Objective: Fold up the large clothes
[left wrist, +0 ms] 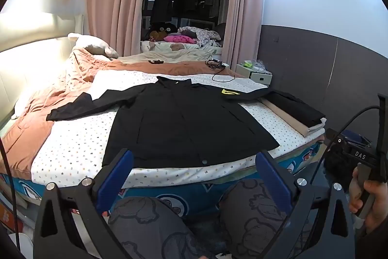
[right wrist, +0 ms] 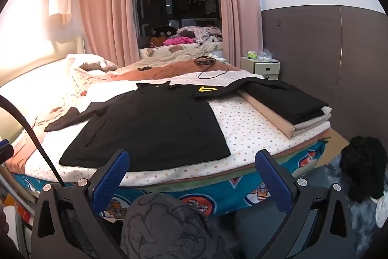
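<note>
a: starting at the left, what's there?
b: a rumpled pink quilt (left wrist: 31,113) along the left side of the bed (left wrist: 72,145), with a pillow (left wrist: 92,45) up by the curtains (left wrist: 114,4).
a: and the garment?
b: the black jacket (left wrist: 179,123) lies flat in the middle of the dotted sheet, collar away from us, hem toward the near edge. its left sleeve (left wrist: 80,106) stretches out onto the quilt; the other arm, with a yellow emblem (left wrist: 230,92), reaches right onto a stack of folded clothes (left wrist: 291,113).
a: the grippers?
b: the left gripper (left wrist: 194,176) is short of the bed's near edge, jaws spread wide, nothing between them. the right gripper (right wrist: 191,174) hangs the same way in its own view, jaws wide apart and empty, the jacket (right wrist: 150,128) just ahead.
a: further right?
b: a white nightstand (right wrist: 264,67) against the grey wall, and a dark heap (right wrist: 363,174) on the floor beside the bed.
</note>
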A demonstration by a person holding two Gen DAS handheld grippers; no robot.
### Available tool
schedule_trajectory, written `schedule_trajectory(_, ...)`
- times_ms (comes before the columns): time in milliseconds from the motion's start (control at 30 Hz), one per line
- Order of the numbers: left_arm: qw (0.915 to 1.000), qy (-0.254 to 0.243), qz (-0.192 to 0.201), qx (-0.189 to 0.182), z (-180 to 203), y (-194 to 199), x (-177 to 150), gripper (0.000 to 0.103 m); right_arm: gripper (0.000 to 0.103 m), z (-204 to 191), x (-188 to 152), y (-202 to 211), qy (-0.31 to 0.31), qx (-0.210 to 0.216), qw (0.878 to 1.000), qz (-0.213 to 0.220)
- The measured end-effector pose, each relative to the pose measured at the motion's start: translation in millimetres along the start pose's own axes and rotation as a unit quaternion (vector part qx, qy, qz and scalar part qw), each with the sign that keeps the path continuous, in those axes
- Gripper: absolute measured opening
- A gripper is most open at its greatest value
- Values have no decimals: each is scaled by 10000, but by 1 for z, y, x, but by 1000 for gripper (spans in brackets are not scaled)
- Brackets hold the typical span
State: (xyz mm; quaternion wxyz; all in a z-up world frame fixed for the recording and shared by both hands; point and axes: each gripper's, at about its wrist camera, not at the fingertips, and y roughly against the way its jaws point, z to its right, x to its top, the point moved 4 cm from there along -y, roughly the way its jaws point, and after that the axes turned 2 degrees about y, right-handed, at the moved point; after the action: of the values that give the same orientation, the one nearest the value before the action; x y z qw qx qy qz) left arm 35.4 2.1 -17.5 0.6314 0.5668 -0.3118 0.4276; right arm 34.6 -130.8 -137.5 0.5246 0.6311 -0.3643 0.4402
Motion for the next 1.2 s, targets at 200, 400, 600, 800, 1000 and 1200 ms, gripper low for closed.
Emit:
schedule_trajectory(200,10000,-87,24,10,2,0,1,103,103,-6,-1,-2,123,-229,9997,-41)
schedule_trajectory(400,10000,-91,34,-5,1,0,2,103,103,3,1,3,-51,15,10000,46)
schedule_trajectory(600,9999,-96,92,-32,2,2,3,103,103,3,0,1,-48,11,10000,14)
schedule_trajectory(800,9999,-99,73,-54,2,1,4,103,103,4,0,2,-33,-15,10000,48)
schedule_trajectory(1000,9998,-172,87,-68,3,3,4,103,103,6,1,3,-13,-39,10000,61)
schedule_trajectory(1200,9998,-173,102,-77,3,4,3,103,103,7,2,2,0,-33,10000,46)
